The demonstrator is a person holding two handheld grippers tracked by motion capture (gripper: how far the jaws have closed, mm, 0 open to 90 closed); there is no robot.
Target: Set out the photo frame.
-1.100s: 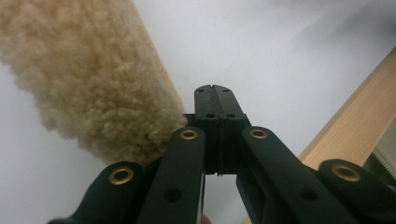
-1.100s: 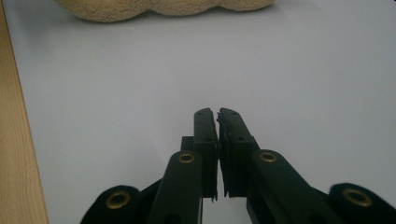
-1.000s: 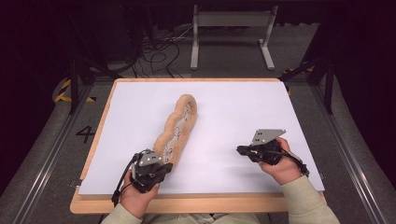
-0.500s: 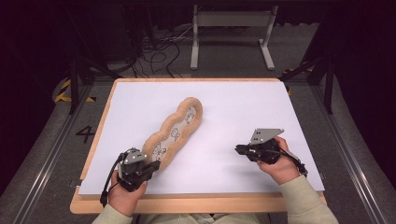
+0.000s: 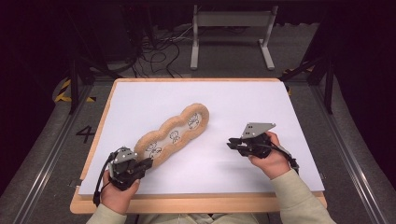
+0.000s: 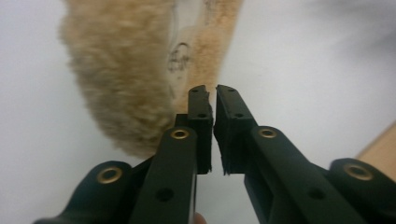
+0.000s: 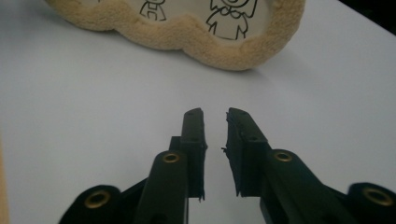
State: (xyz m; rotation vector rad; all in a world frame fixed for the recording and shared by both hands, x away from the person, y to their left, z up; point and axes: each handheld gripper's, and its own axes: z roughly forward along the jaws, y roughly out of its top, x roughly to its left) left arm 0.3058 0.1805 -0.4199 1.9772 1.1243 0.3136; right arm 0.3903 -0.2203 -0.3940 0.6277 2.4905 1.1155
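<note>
Left hand-held gripper (image 5: 140, 164) has just been opening, jaws a narrow slit with nothing between, the fuzzy tan pouch (image 5: 173, 134) just off its tip toward one o'clock. Right hand-held gripper (image 5: 232, 143), also opening, narrow and empty, sits at the pouch's four o'clock on the white counter (image 5: 261, 102).

Fuzzy tan plush frame (image 5: 172, 135) – smooth matt white sheet (image 5: 243, 107), wooden board (image 5: 196, 204)
</note>
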